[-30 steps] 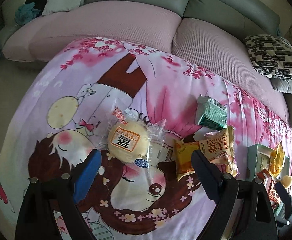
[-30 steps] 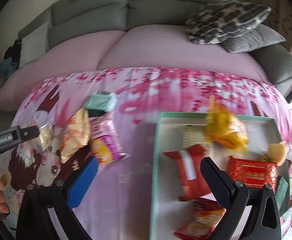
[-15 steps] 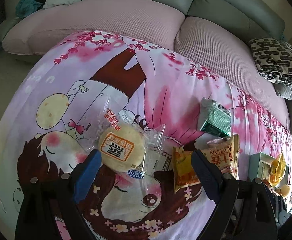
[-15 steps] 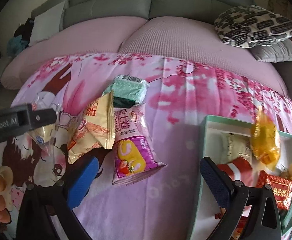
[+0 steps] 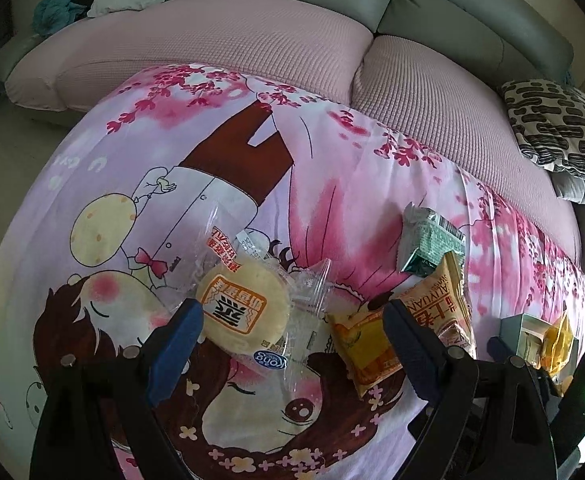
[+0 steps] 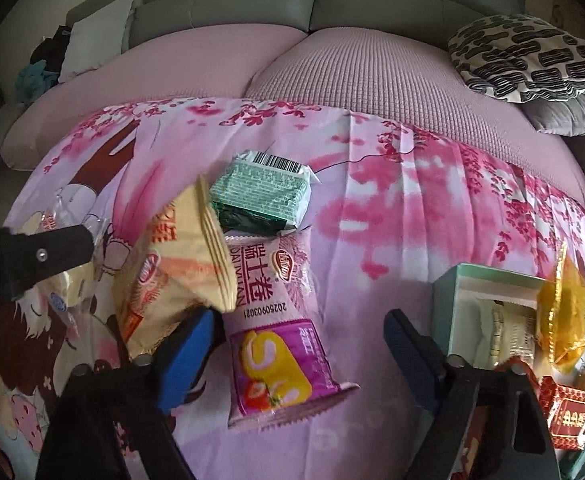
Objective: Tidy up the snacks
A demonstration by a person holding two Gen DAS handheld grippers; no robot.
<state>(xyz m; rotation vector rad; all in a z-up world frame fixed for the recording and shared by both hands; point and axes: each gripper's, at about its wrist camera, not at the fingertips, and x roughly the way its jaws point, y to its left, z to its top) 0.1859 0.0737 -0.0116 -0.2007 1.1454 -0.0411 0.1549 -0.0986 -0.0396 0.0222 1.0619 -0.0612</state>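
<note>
Both claws gape wide; left claw [image 5: 292, 320] half-hides the yellow packet [image 5: 366, 344].

We saw a grey sofa [image 6: 312, 8] curving behind a pink textured seat cover [image 5: 220, 40]. A pink cartoon-print sheet [image 6: 412, 184] lay spread in front. A black-and-white patterned cushion [image 6: 528, 56] rested at the right, a pale pillow [image 6: 96, 48] at the left, in soft daylight.

Your left tongs [image 5: 292, 330] are wide open, and both blue tips point forward and down. Your right tongs [image 6: 298, 340] are wide open too, held low, with nothing between the tips.
</note>
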